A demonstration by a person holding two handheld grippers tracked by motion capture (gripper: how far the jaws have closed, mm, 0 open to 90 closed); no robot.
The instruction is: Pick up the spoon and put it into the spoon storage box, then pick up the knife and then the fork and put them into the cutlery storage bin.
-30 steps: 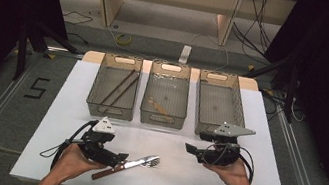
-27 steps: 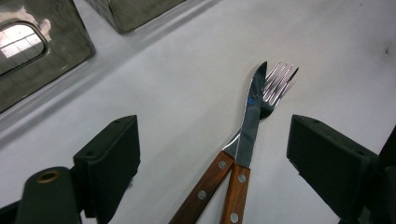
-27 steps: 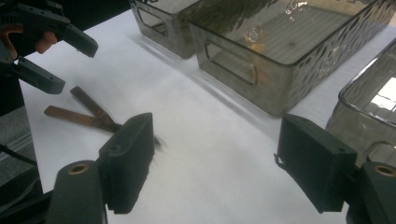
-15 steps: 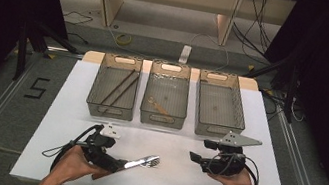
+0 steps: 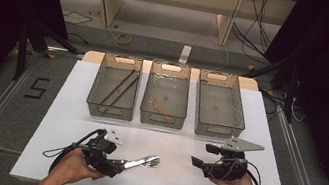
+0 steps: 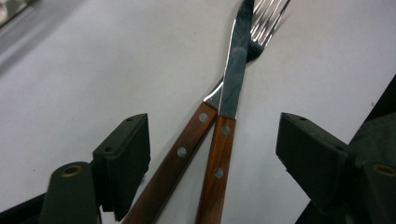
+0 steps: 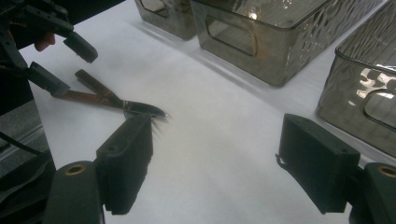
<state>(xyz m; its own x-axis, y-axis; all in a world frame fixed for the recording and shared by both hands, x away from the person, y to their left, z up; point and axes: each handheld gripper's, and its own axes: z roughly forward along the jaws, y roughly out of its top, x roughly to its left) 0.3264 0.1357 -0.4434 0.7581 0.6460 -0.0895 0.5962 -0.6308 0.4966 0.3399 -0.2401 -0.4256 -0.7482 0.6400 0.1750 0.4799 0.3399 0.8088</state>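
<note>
- Nearest the person, the left gripper (image 5: pixel 112 167) is held low over the white table (image 5: pixel 69 107), with its jaws set either side of the wooden handles of a knife (image 6: pixel 219 154) and a fork (image 6: pixel 180 154). The jaws have just been closing, yet in the left gripper view both pads are seen clear of the handles, so nothing is gripped yet.
- The knife is laid across the fork, blade over tines, so the two handles lie just beside each other. That crossing is probably why the jaws are spread wide: either both handles are meant to be taken together, or room is kept so that one can be picked out.
- In the high view the cutlery is seen at the front of the table, left of centre, with the tines pointed toward the right gripper (image 5: pixel 196 163).
- The right gripper is held apart from the cutlery, open and empty; it is judged to be kept ready rather than used at this step.
- Farther back, three clear bins are lined up. Two dark sticks are kept in the left bin (image 5: pixel 95 86), a pale utensil in the middle bin (image 5: pixel 148 95), and nothing is made out in the right bin (image 5: pixel 238 110), so sorting by kind seems intended.
</note>
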